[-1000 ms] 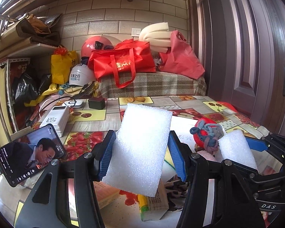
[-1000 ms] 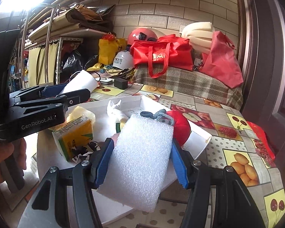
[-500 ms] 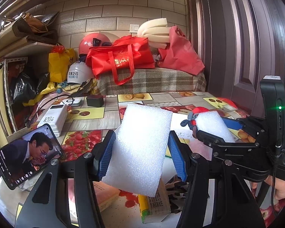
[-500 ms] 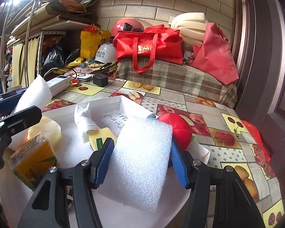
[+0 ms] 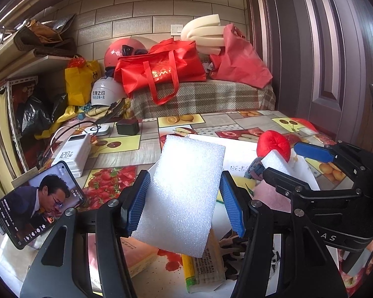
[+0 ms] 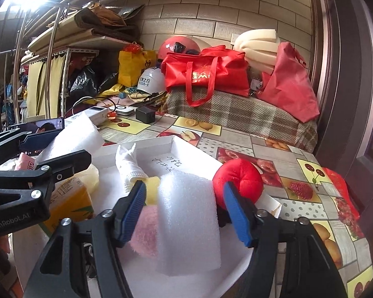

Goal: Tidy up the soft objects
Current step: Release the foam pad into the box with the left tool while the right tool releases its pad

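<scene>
My left gripper (image 5: 184,183) is shut on a white foam block (image 5: 184,198), which stands upright between its blue pads. My right gripper (image 6: 184,186) hangs over a white tray (image 6: 176,140), and its jaws are opening. A second white foam block (image 6: 189,221) stands between them with a gap at each pad, leaning on a pink fluffy thing (image 6: 144,233). In the tray also lie a red plush ball (image 6: 238,176), a white glove (image 6: 129,164) and a yellow box (image 6: 69,198). The left gripper's foam shows at the tray's left side.
A phone (image 5: 37,206) playing video stands at the table's left edge, with a white power bank (image 5: 73,154) and a black adapter (image 5: 128,126) behind it. Red bags (image 5: 161,69) and helmets sit on a checked bench at the back. A dark door (image 5: 335,49) closes the right side.
The right gripper's pads have parted from its foam block, which now sits lower on the tray's contents. That gripper has shifted further over the tray. The left gripper still holds its block.
</scene>
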Tool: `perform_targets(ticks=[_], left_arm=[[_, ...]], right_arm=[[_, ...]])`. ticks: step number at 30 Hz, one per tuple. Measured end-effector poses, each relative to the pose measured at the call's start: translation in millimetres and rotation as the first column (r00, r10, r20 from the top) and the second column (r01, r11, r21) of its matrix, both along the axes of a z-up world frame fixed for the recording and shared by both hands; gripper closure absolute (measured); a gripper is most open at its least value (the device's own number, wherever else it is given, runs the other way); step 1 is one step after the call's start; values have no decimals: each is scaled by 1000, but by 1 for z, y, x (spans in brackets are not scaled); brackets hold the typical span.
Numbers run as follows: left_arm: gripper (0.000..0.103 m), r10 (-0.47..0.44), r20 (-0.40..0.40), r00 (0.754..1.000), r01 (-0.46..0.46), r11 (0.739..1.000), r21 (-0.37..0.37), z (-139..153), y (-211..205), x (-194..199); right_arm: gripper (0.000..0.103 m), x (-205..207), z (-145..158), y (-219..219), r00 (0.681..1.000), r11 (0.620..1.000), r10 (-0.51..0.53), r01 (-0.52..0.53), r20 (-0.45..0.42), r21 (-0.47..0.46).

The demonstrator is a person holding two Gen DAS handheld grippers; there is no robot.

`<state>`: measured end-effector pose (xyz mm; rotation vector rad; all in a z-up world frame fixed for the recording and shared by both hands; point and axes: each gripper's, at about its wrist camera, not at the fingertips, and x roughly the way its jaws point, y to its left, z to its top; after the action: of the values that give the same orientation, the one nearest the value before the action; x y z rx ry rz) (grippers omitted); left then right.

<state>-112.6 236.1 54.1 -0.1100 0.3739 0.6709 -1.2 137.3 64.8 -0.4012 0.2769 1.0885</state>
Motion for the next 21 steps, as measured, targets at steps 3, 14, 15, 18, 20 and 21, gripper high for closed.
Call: perform_targets(ticks=[3, 14, 15, 18, 20, 21], left_arm=[[29, 27, -18, 999, -26, 1000, 14, -1, 0, 2], [0, 40, -25, 999, -39, 999, 12, -2, 2, 2], [0, 40, -25, 999, -40, 999, 12, -2, 2, 2], [0, 40, -25, 999, -40, 999, 13, -2, 2, 2], [0, 45, -27, 999, -45, 999, 18, -2, 2, 2], [0, 51, -29, 998, -51, 998, 24, -2, 2, 3]], right_arm=[[18, 3, 2, -5, 1000, 999, -20, 21, -14, 31], [16, 9, 2, -7, 997, 997, -66, 67, -34, 33], [16, 9, 2, -7, 997, 997, -67, 68, -33, 34], [16, 9, 2, -8, 997, 997, -71, 72, -29, 37], [16, 10, 2, -9, 997, 996, -77, 78, -27, 41], [16, 10, 2, -10, 996, 996, -80, 81, -26, 44]])
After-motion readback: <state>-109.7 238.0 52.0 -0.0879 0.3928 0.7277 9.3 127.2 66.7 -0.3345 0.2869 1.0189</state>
